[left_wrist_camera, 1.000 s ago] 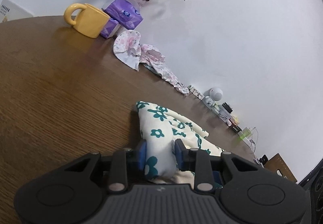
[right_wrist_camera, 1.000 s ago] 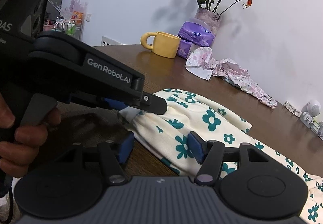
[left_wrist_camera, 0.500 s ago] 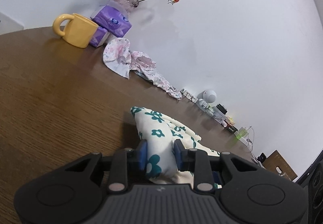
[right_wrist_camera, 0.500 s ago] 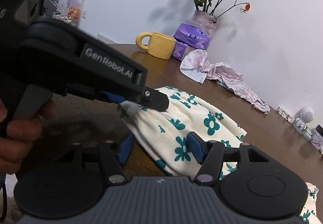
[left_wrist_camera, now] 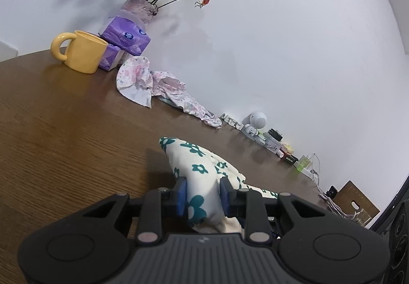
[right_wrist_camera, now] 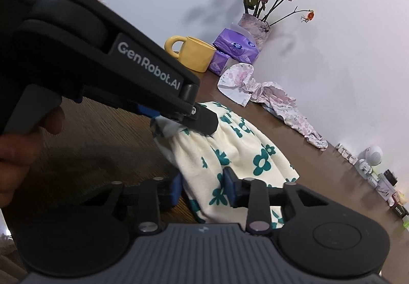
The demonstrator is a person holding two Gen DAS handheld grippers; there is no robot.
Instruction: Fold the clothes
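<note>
Both grippers clamp cloth: left gripper and right gripper each pinch bunched edge of flowered garment, rest trailing ahead onto surface. Soft, light, floppy; will sag btwn grips. Best hold at corners/hem, pulled taut.

Brown wooden table against plain, seemingly white wall.

The right gripper is closing on the cloth, which it was only straddling before; both grippers are lifting the cloth higher.
</note>
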